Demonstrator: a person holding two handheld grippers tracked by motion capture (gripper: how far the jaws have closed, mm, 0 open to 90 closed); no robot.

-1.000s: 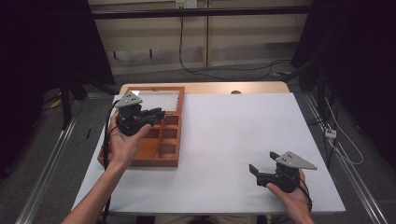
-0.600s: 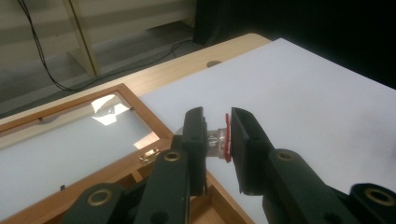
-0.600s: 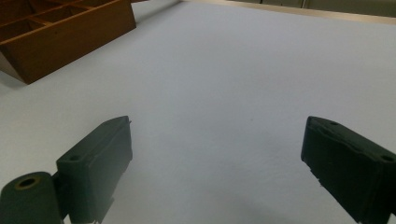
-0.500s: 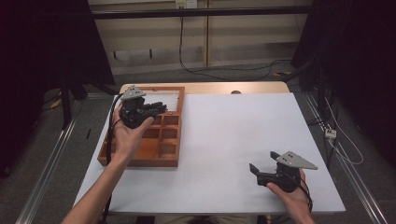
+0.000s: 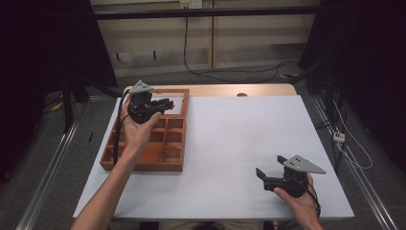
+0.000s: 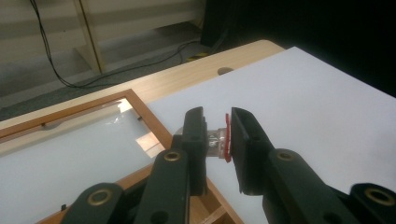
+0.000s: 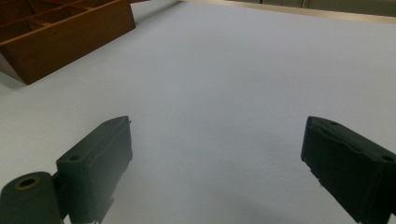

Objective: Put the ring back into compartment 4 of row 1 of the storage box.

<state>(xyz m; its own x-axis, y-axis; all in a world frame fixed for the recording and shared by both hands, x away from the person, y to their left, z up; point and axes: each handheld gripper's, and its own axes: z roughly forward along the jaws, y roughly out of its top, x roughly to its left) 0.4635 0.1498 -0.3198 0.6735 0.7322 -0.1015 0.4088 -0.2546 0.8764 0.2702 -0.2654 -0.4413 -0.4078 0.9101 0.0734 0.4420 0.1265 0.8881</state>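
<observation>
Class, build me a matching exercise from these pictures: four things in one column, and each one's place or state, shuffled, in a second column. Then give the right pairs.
1. left gripper
2. right gripper
3. wooden box
4. small clear item

A. open, nothing between its fingers
B. at the table's left side
C. pinched between two black fingers
D. shut on something

Pairs: 1-D, 2-A, 3-B, 4-C

Table (image 5: 249, 91) with light wood top, covered almost wholly by a white sheet (image 5: 239, 143); a strip of bare wood shows along the far edge. A wooden compartment box (image 5: 165, 153) lies on the sheet's left side.
</observation>
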